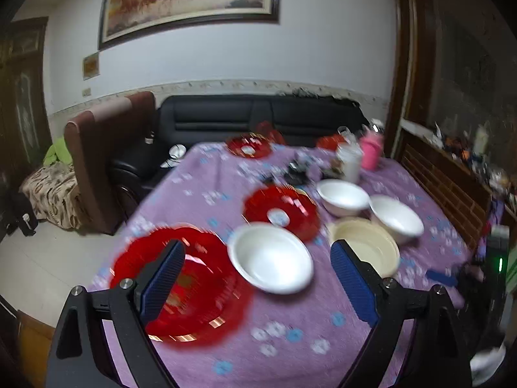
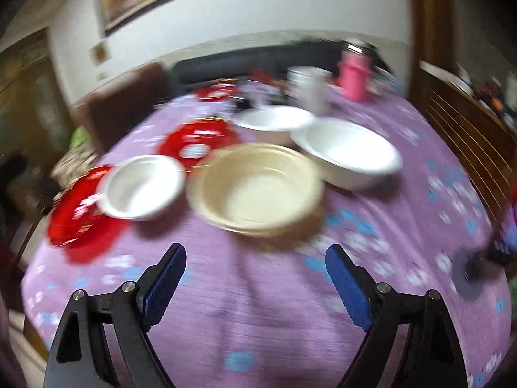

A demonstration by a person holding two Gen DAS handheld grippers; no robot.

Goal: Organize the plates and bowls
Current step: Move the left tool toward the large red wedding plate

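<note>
Nothing was stacked yet: I held both the left gripper (image 1: 257,278) and right gripper (image 2: 255,283) spread, empty; red plates (image 1: 179,286) and bowls (image 2: 255,187) lay scattered mid-frame.

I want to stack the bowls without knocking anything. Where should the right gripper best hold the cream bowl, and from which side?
Probably at the near rim of the cream bowl, one finger inside and one outside. It stands upright, its near side faces bare cloth, and the open right gripper is already there; white bowls crowd both flanks.

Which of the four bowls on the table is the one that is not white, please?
The cream bowl, just ahead of the open right gripper. Its beige tint sets it apart; the other three bowls are plain white.
</note>
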